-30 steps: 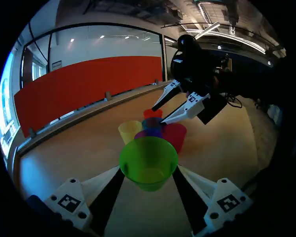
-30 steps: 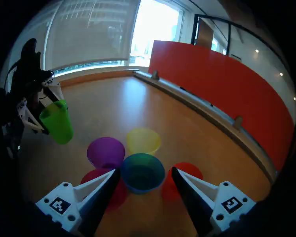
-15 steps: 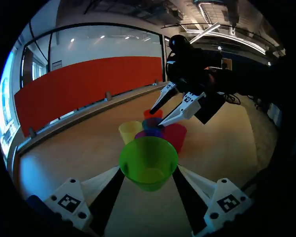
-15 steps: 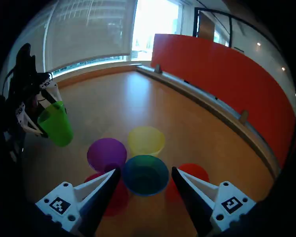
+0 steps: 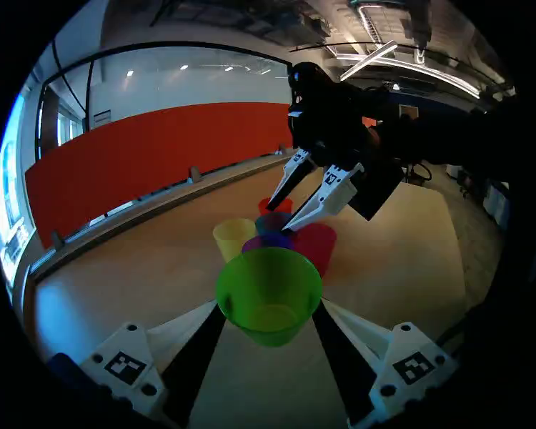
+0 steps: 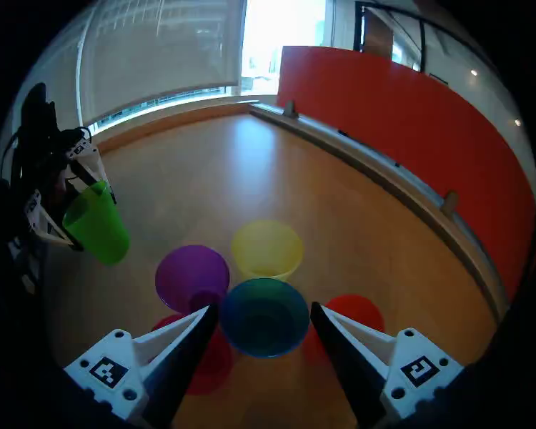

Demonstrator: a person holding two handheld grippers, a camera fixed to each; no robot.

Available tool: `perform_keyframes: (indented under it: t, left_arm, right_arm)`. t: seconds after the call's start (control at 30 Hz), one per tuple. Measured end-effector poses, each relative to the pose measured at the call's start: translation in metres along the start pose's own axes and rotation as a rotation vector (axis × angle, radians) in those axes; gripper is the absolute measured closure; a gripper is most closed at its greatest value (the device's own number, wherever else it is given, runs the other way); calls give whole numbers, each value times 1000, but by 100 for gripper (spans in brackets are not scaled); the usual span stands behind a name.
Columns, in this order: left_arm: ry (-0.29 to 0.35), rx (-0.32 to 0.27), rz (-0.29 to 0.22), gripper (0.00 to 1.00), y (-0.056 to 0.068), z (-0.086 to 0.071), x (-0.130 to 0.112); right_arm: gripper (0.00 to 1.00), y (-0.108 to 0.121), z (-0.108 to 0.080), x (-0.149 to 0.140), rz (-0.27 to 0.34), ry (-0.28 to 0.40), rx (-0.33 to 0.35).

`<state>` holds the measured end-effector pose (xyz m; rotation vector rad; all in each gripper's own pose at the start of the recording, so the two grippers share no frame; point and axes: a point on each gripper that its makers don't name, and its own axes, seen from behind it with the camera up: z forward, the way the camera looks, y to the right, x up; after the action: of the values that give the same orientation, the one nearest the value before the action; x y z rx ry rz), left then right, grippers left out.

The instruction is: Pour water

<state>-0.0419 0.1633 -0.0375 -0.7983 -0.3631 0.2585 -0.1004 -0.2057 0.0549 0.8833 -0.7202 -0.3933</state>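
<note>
The green cup (image 5: pixel 269 297) is clamped between the two fingers of the left gripper (image 5: pixel 269 306), which is closed on the cup's sides just below the rim. In the left gripper view the cup's open mouth is presented toward the camera. In the right gripper view the same cup (image 6: pixel 96 227) is seen held clear of the wooden tabletop (image 6: pixel 218 179), tilted, at the left of the cup group and apart from it. Whether water is contained in it cannot be determined.

A blue cup (image 6: pixel 263 325) is located between the fingers of the right gripper (image 6: pixel 263 308). The fingers are set one on each side of its rim, at about the cup's width. Whether the cup is pressed by both fingers cannot be told. In the left gripper view the right gripper (image 5: pixel 278 219) is seen angled down from above, with its fingertips at the blue cup.

Four further cups are grouped closely around the blue cup on the tabletop:
- a yellow cup (image 6: pixel 266 249), directly beyond it;
- a purple cup (image 6: pixel 192 275), beyond and to the left, just beside the yellow cup;
- a red cup (image 6: pixel 350 309), to the right, partly hidden by the right finger;
- a crimson cup (image 6: pixel 211 354), to the near left, partly hidden by the left finger.

The tabletop is bordered by a red partition (image 6: pixel 411 121) along its far edge.
</note>
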Motion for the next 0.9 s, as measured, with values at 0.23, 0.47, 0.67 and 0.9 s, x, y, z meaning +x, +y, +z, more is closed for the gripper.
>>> perform_keyframes:
  t: [0.23, 0.47, 0.67, 0.9]
  left_arm:
    - [1, 0, -3, 17, -1, 0, -1]
    - [1, 1, -2, 17, 0, 0, -1]
    - [2, 1, -3, 17, 1, 1, -1]
    - [6, -1, -4, 17, 1, 1, 1]
  right_arm:
    - [0, -1, 3, 1, 1, -37, 11]
    - [0, -1, 2, 2, -4, -72, 20]
    - [0, -1, 0, 2, -2, -109, 23]
    - [0, 0, -1, 1, -2, -158, 28]
